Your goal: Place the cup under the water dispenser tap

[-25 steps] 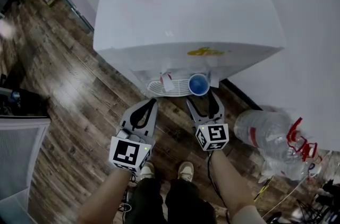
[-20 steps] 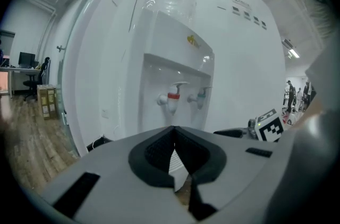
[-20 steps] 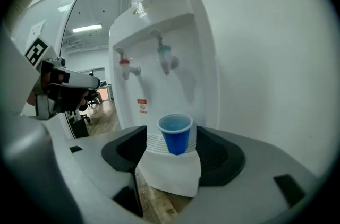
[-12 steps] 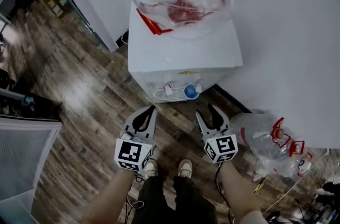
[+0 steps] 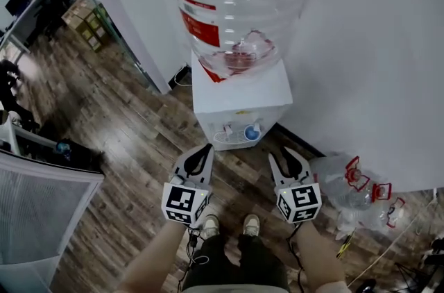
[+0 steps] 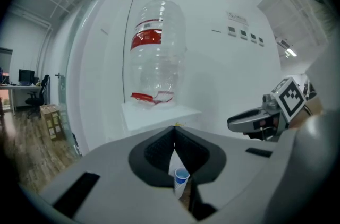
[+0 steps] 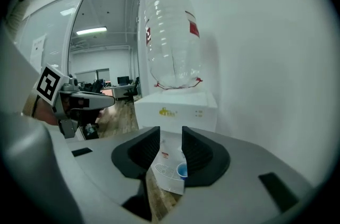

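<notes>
Since the small blue cup (image 5: 251,133) already stands upright at the right end of the white slotted drip tray (image 5: 231,138), in the recess of the white box-shaped water dispenser (image 5: 239,94) under its clear upturned bottle (image 5: 239,7), the placing looks finished. What remains seems to be getting clear cleanly. The left gripper (image 5: 203,148) is well apart from the tray, its jaws meeting at the tips with nothing between them. The right gripper (image 5: 282,154) is equally far off, its jaws closing on empty air with a narrow gap left. Done well, neither tool should swing toward the tray, since a light cup would tip at a nudge. Whether the rim sits squarely beneath a spout is too small to tell. If it needs correcting, I would come in low from the front, jaws wide, and pinch the wall gently.
</notes>
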`<state>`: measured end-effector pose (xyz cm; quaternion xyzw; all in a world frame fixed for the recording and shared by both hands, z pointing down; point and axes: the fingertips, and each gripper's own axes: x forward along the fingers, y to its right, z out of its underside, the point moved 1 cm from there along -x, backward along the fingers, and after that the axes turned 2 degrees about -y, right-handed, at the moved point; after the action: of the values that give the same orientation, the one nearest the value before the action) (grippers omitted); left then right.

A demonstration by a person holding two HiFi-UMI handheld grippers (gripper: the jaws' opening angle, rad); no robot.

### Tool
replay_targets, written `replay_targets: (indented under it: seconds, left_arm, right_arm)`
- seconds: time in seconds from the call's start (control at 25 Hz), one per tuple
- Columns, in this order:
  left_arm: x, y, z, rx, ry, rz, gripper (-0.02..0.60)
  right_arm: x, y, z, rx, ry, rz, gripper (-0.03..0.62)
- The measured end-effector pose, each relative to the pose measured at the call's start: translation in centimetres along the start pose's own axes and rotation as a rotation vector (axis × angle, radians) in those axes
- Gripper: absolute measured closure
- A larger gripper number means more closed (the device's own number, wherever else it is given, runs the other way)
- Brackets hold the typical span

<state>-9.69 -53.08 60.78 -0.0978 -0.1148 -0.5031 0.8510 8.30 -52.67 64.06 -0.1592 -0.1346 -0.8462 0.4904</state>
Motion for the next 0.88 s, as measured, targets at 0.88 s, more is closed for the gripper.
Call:
replay_targets:
  seconds: [0.88]
  left_arm:
    - [-16.9, 6.9, -20.8, 0.122, 0.107, 0.065, 0.575]
  right_arm:
    - [-20.3, -8.6, -22.9, -0.087, 0.245, -0.099, 0.551]
